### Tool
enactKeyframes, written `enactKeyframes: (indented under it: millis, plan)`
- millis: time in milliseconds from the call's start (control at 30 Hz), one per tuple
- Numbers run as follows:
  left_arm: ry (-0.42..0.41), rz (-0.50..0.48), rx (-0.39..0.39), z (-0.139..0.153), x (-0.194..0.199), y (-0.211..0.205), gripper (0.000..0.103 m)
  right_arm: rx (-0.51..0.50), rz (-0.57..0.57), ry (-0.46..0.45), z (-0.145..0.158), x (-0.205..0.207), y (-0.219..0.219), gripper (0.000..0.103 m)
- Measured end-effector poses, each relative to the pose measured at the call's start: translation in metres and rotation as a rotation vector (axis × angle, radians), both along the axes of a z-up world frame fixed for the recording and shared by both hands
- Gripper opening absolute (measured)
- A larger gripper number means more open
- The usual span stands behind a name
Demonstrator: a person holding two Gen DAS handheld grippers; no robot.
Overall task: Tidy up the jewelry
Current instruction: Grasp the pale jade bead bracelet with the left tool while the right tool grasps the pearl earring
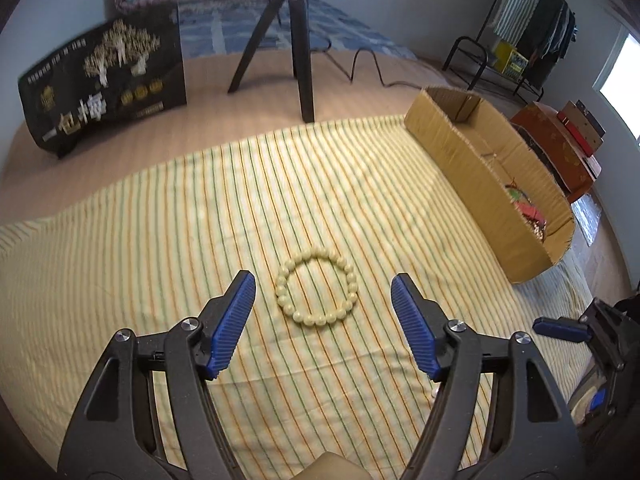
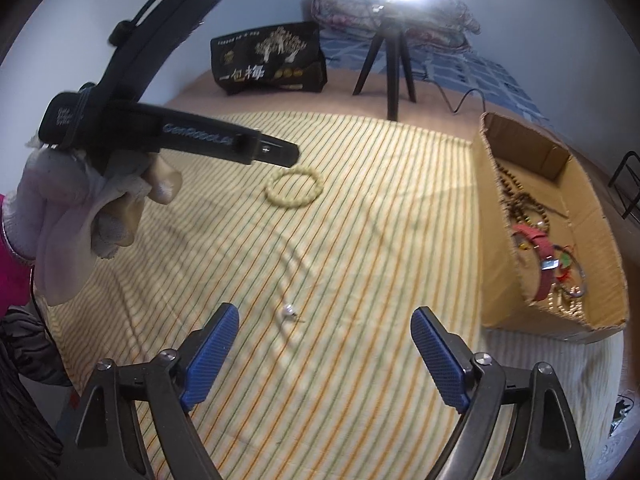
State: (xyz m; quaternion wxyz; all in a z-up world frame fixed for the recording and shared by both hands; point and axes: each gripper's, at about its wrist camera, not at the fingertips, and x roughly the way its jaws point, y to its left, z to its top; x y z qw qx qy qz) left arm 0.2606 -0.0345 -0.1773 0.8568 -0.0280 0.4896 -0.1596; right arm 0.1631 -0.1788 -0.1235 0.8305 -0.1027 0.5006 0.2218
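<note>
Dead ahead of the left fingers: pale bead bracelet (image 1: pixel 316 289), lying flat as a ring on the striped cloth (image 1: pixel 160 248), so no real long axis to line up with.
Bracelet vs fingers: it sits just beyond the tips and centred in the gap, not touching either pad. Straight reach forward and down, I'd say.
Left gripper (image 1: pixel 323 300): fingers wide, wider than the ring itself, nothing held.
Other loose piece: small pearly earring-looking thing (image 2: pixel 289 312) on the cloth, just ahead of the right fingers and slightly left of their centre line. Too tiny to tell exactly what it is.
Right gripper (image 2: pixel 325 334): fingers wide too, empty.
Who's nearer: left one owns the bracelet, right one owns the little stud. From the right wrist view the bracelet is well off, up past the left tool.
Hand: a gloved hand (image 2: pixel 76 216) grips the left tool's handle.
Drop spot: cardboard box (image 2: pixel 496 240) off to the right of both, already holding wooden beads, a red strap and other bits.
Background: black printed bag (image 1: pixel 104 84) and tripod (image 1: pixel 296 40) at the far edge, out of the way.
</note>
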Motion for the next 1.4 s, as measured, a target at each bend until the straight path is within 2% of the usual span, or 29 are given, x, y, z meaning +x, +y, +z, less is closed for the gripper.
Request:
enactKeyframes:
  millis: [233, 367, 633, 733, 800, 933, 1067, 1233, 1300, 1400]
  plan:
    - [0.030, 0.005, 0.036, -0.021, 0.003, -0.011, 0.072, -0.013, 0.029, 0.031, -0.017, -0.004, 0.013, 0.083]
    - [0.017, -0.022, 0.092, -0.030, 0.000, -0.022, 0.072, -0.020, 0.044, 0.054, -0.027, -0.006, 0.018, 0.074]
    - [-0.004, 0.065, 0.059, -0.030, 0.010, -0.004, 0.072, -0.028, 0.050, 0.058, -0.034, -0.006, 0.021, 0.064]
    - [0.002, 0.080, 0.061, -0.034, 0.012, 0.002, 0.071, -0.029, 0.052, 0.068, -0.037, -0.004, 0.021, 0.056]
    - [0.007, 0.082, 0.067, -0.037, 0.013, 0.003, 0.055, -0.033, 0.055, 0.071, -0.038, -0.004, 0.022, 0.053]
    - [0.010, 0.066, 0.101, -0.044, 0.012, 0.001, 0.051, -0.031, 0.053, 0.077, -0.040, -0.002, 0.023, 0.049]
    - [0.001, 0.064, 0.123, -0.046, 0.012, -0.001, 0.042, -0.029, 0.046, 0.079, -0.042, 0.002, 0.025, 0.045]
    - [-0.009, 0.072, 0.137, -0.047, 0.014, 0.002, 0.022, -0.031, 0.048, 0.088, -0.046, 0.004, 0.028, 0.031]
    - [-0.014, 0.071, 0.141, -0.047, 0.014, 0.002, 0.014, -0.029, 0.052, 0.091, -0.045, 0.004, 0.028, 0.019]
    - [-0.017, 0.075, 0.140, -0.047, 0.014, 0.004, 0.008, -0.018, 0.049, 0.093, -0.045, 0.003, 0.027, 0.012]
